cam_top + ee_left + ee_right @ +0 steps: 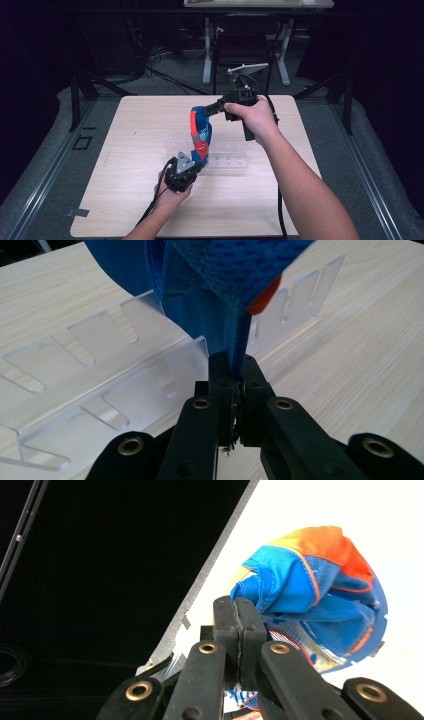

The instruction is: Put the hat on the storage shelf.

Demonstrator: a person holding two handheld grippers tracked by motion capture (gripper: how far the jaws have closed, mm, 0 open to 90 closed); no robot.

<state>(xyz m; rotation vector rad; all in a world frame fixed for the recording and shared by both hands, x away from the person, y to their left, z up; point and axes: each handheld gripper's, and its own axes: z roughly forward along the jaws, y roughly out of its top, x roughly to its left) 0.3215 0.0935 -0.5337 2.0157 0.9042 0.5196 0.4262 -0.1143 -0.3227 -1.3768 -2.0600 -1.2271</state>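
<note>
A blue garment (201, 131) with orange and red patches hangs stretched between my two grippers above the table. My right gripper (210, 109) is shut on its upper end, held high over the far middle of the table. In the right gripper view the jaws (239, 611) meet on a fold of the blue fabric (320, 595). Lower down, my left gripper (193, 164) is shut on the garment's bottom edge. The left gripper view has its jaws (235, 365) pinching a thin blue hem (225, 270). A clear acrylic rack (227, 156) with slotted walls (100, 365) lies just behind.
The light wooden table (125, 130) has bare room to the left and right of the rack. Behind it stand a black chair (242, 47) and white desk legs (206, 50), with cables on the floor. Dark frame rails run along both sides.
</note>
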